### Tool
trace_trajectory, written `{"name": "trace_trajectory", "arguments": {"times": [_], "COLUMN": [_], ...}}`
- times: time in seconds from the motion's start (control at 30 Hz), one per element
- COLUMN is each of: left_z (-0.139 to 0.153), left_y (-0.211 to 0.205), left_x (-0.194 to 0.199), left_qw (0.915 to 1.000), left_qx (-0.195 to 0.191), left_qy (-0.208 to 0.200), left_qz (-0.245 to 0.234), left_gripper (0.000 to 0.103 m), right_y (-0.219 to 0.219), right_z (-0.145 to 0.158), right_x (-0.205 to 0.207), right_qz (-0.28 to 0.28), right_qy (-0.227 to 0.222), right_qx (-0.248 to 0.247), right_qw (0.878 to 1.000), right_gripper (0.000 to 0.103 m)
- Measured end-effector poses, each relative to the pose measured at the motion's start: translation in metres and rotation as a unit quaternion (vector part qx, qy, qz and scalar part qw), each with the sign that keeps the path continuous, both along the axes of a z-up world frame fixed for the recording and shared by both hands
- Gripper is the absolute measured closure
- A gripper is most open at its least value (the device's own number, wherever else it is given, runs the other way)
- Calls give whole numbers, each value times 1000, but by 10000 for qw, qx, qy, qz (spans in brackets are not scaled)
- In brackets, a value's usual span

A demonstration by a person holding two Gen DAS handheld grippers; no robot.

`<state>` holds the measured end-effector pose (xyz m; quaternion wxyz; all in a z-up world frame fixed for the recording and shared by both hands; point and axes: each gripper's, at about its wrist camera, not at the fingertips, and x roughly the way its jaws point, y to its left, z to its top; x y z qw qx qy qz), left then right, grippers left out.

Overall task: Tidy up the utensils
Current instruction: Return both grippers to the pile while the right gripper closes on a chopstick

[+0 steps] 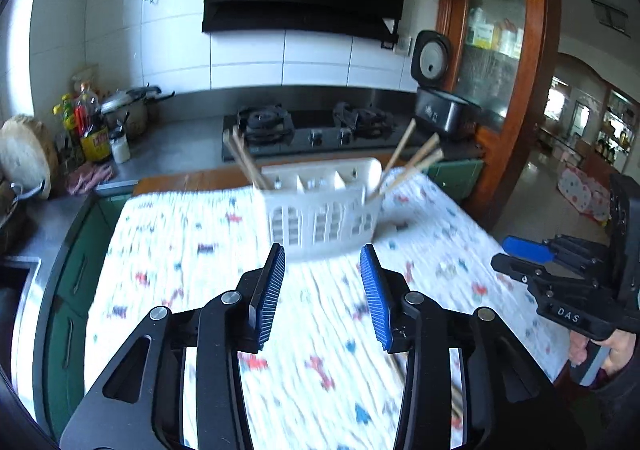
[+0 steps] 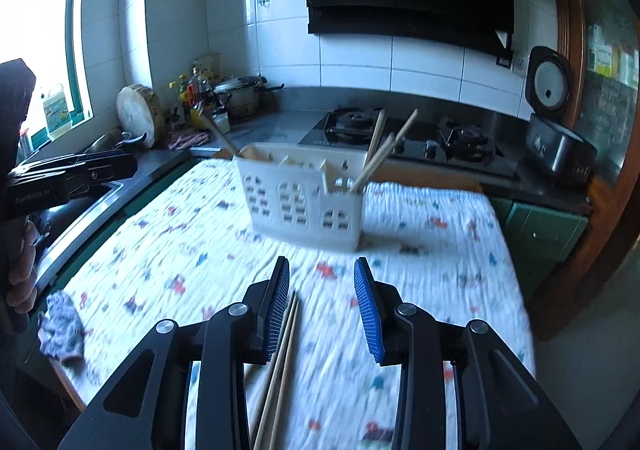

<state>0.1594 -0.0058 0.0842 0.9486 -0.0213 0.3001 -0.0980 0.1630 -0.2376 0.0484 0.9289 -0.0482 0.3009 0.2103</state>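
Note:
A white plastic utensil holder stands on the patterned cloth, with wooden chopsticks leaning out of its right end and more at its left end. Loose wooden chopsticks lie on the cloth under my right gripper, which is open and empty. My left gripper is open and empty, just short of the holder. The right gripper also shows in the left wrist view. The left gripper shows at the right wrist view's left edge.
The cloth-covered table fronts a counter with a gas stove, a rice cooker, bottles and a pot. A grey rag lies at the table's left edge. The sink is at the left.

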Motion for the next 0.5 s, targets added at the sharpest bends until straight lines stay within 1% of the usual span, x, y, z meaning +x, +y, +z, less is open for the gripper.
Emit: {"name": "trace_trajectory", "arguments": {"times": [0.1,0.17,0.3,0.37,0.5], "left_z": [-19,-31,-55,-67,-87], "left_y": [-2,-4,-5,-5,2], "left_x": [-22,-35,-55,-65,-79], "left_qw": [9999,9999,9994,9990,9972], "left_qx": [-72,-62,-162,-226,-444], "left_qy": [88,97,252,307,477], "left_qz": [6,80,165,229,359], "left_gripper": [63,62,62,62,62], "right_y": [-2,-2,2,0,-2], "right_z": [-20,-35,-62,-74,-95], "right_x": [-22,-39,-64,-73,-84], "right_qz": [17,-21,-89,-163,-158], "right_qy": [87,76,59,87,284], "right_qx": [45,-41,-204,-169,-31], "right_qw": [10000,10000,9997,9997,9995], "right_gripper": [70,70,70,70,71]}}
